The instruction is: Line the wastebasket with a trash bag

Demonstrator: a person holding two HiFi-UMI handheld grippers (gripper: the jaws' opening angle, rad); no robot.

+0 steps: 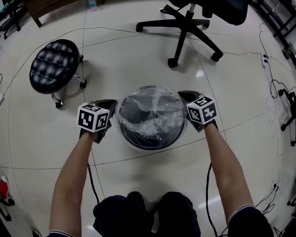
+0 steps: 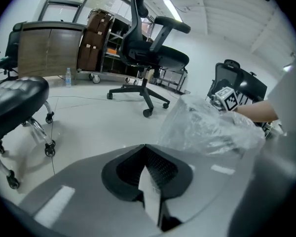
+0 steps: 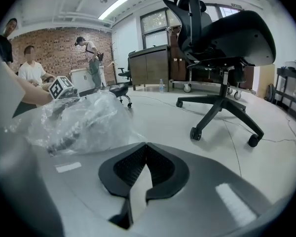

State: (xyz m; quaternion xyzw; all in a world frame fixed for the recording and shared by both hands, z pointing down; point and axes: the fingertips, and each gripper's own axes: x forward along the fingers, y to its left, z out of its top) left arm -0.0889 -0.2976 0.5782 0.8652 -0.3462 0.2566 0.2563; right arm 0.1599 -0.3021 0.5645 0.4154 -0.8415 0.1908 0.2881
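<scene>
Floor (image 1: 34, 132) first, since everything sits on it: pale, glossy, tiled. Office chair (image 1: 197, 14) is up by the far edge and a padded stool (image 1: 54, 65) is off toward the left edge, both well apart from the action.

Wastebasket (image 1: 138, 142) stands around the middle of the floor, just ahead of the person's knees. The trash bag (image 1: 150, 110), a clear one, is spread over its mouth and the film reaches the rim on most sides. A crumpled bunch sags across the opening instead of hanging down inside.

Left gripper (image 2: 147, 169) is at the basket's left rim, jaws pinched together on a thin strip of the film. Right gripper (image 3: 144, 169) mirrors it at the right rim, also clamped on the bag's edge.

My read on progress: the bag is opened up and over the basket, so past halfway. What's left is tugging the edge down around the outside of the rim all the way round. I can't tell if the near side is folded over yet. After that it's letting go and pushing the slack down into the basket.
</scene>
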